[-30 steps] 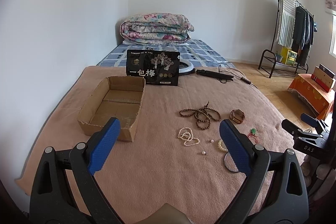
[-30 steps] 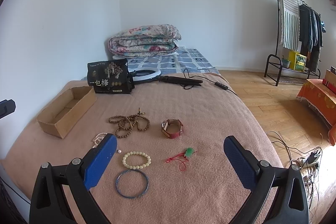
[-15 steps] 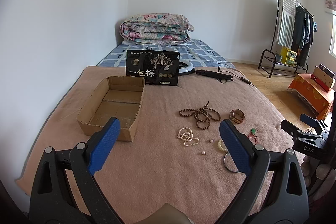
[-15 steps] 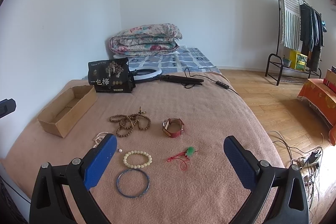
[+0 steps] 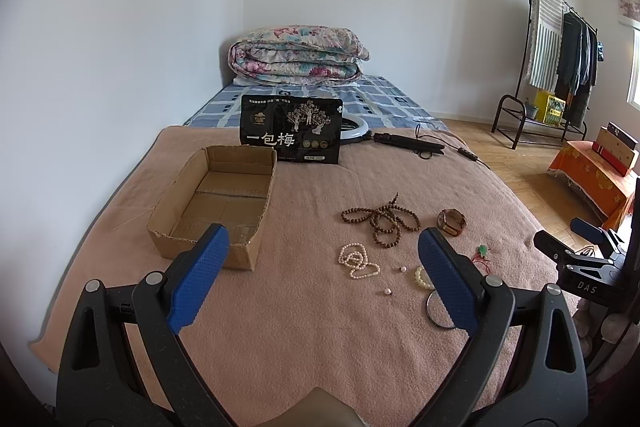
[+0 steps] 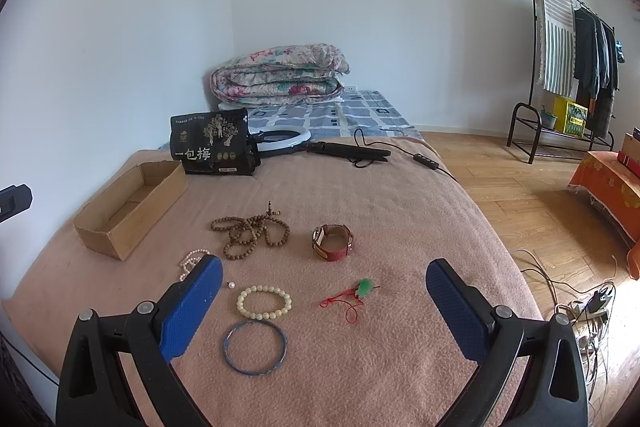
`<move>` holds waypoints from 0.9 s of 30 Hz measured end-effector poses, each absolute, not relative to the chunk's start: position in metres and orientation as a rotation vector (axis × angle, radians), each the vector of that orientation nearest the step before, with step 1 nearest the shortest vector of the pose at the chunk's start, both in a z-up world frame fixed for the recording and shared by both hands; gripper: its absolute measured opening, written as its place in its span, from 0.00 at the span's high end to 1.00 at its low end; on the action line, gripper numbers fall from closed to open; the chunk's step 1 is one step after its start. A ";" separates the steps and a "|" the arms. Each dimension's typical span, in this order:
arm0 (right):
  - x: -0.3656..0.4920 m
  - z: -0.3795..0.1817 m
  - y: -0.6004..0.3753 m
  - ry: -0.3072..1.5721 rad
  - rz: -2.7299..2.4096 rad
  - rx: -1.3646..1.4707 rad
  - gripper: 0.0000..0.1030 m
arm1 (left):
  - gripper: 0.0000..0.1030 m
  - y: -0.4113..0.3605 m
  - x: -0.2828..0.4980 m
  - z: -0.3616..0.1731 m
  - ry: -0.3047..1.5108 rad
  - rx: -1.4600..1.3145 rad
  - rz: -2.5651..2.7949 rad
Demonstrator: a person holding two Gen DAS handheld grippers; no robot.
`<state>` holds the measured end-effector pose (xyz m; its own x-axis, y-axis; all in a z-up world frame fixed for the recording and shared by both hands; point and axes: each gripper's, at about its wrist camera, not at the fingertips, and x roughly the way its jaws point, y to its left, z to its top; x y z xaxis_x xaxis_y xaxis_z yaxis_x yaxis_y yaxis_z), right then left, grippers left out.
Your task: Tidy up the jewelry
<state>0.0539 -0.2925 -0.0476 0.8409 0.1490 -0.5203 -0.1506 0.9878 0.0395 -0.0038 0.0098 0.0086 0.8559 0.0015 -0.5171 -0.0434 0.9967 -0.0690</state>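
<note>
**Both grippers spread wide above the jewelry on the bed**

The left gripper (image 5: 323,267) has its blue-padded jaws spread wide, holding and touching nothing. The right gripper (image 6: 323,301) is equally wide apart and empty, above the near edge of the pink-brown blanket (image 6: 400,203).

On the blanket lie a brown wooden bead necklace (image 6: 250,229), a red-strapped wristwatch (image 6: 332,242), a cream bead bracelet (image 6: 264,302), a thin blue bangle (image 6: 255,347), a green pendant on red cord (image 6: 354,293), a white pearl strand (image 5: 357,259) and two loose pearl earrings (image 5: 394,279). An open, shallow cardboard box (image 5: 218,201) sits to their left, apart from them, with nothing inside.

Behind stand a black printed pouch (image 5: 291,129), a white ring light (image 6: 282,139) and a folded floral quilt (image 5: 298,55). A clothes rack (image 6: 568,51) stands on the wooden floor (image 6: 520,187).
</note>
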 end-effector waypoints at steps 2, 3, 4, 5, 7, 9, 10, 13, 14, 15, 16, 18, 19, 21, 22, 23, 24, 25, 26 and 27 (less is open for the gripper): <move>0.054 -0.048 -0.291 0.548 0.159 -0.005 0.00 | 0.05 0.010 -0.004 0.009 0.543 -0.078 0.024; 0.053 -0.048 -0.291 0.548 0.160 -0.006 0.00 | 0.05 0.010 -0.004 0.009 0.543 -0.078 0.025; 0.053 -0.048 -0.291 0.548 0.160 -0.006 0.00 | 0.05 0.010 -0.005 0.009 0.544 -0.078 0.024; 0.053 -0.048 -0.291 0.548 0.161 -0.006 0.00 | 0.05 0.010 -0.004 0.009 0.543 -0.078 0.024; 0.053 -0.048 -0.291 0.548 0.160 -0.006 0.00 | 0.05 0.010 -0.004 0.009 0.543 -0.078 0.024; 0.053 -0.048 -0.291 0.547 0.159 -0.005 0.00 | 0.05 0.010 -0.005 0.009 0.544 -0.080 0.024; 0.053 -0.048 -0.291 0.547 0.159 -0.004 0.00 | 0.05 0.010 -0.004 0.008 0.544 -0.080 0.024; 0.053 -0.048 -0.291 0.549 0.160 -0.005 0.00 | 0.05 0.010 -0.005 0.008 0.543 -0.078 0.024; 0.053 -0.048 -0.290 0.549 0.160 -0.005 0.00 | 0.05 0.010 -0.005 0.008 0.543 -0.079 0.024; 0.053 -0.048 -0.291 0.549 0.160 -0.006 0.00 | 0.05 0.010 -0.005 0.008 0.543 -0.078 0.024; 0.053 -0.048 -0.291 0.549 0.161 -0.005 0.00 | 0.05 0.010 -0.005 0.008 0.543 -0.078 0.024; 0.053 -0.048 -0.291 0.549 0.160 -0.005 0.00 | 0.05 0.010 -0.005 0.008 0.543 -0.079 0.023; 0.053 -0.048 -0.291 0.548 0.160 -0.005 0.00 | 0.05 0.011 -0.006 0.008 0.543 -0.079 0.023; 0.053 -0.048 -0.291 0.549 0.161 -0.005 0.00 | 0.05 0.010 -0.004 0.007 0.542 -0.079 0.024; 0.053 -0.049 -0.291 0.550 0.161 -0.006 0.00 | 0.05 0.011 -0.005 0.007 0.544 -0.079 0.024; 0.053 -0.049 -0.291 0.551 0.161 -0.007 0.00 | 0.05 0.010 -0.004 0.007 0.543 -0.079 0.024; 0.053 -0.049 -0.291 0.551 0.160 -0.007 0.00 | 0.05 0.011 -0.005 0.007 0.545 -0.079 0.026; 0.053 -0.049 -0.291 0.551 0.160 -0.007 0.00 | 0.05 0.011 -0.005 0.008 0.549 -0.079 0.027; 0.053 -0.050 -0.291 0.551 0.160 -0.006 0.00 | 0.05 0.011 -0.005 0.009 0.552 -0.080 0.028; 0.053 -0.050 -0.291 0.553 0.160 -0.006 0.00 | 0.05 0.012 -0.006 0.009 0.556 -0.079 0.030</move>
<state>0.0527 -0.2910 -0.0504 0.8387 0.1493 -0.5237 -0.1527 0.9876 0.0370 -0.0056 0.0116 0.0089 0.8489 0.0071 -0.5285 -0.0501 0.9965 -0.0671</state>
